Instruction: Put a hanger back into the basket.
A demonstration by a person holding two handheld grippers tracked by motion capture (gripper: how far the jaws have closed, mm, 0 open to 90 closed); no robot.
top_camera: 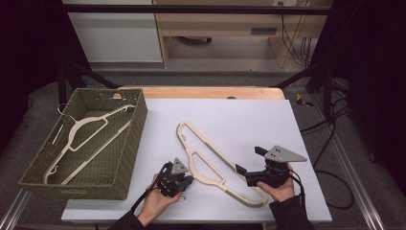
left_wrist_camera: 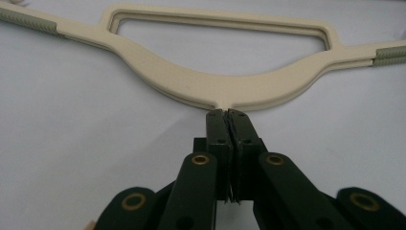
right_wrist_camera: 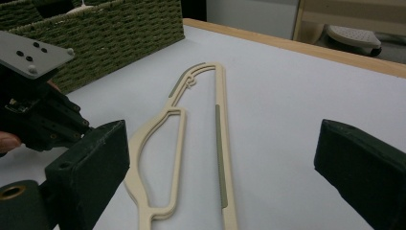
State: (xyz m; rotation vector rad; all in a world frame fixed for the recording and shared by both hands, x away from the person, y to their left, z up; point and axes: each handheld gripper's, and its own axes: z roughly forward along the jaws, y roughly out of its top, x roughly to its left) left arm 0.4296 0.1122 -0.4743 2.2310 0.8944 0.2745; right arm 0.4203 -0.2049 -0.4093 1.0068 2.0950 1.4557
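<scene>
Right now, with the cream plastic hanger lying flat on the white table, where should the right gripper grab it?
Judging by its pose, take the long straight bottom bar of the cream plastic hanger: thin, flat and nearest the open right gripper. Come from above, one jaw each side. The left gripper is already shut at the neck stub.

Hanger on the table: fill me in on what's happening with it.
A person holds a gripper in each hand. The left gripper is shut on the neck stub of the cream hanger, which lies flat on the white table. The right gripper waits open beside the hanger's lower end, touching nothing. Another cream hanger lies in the green woven basket at the left.
</scene>
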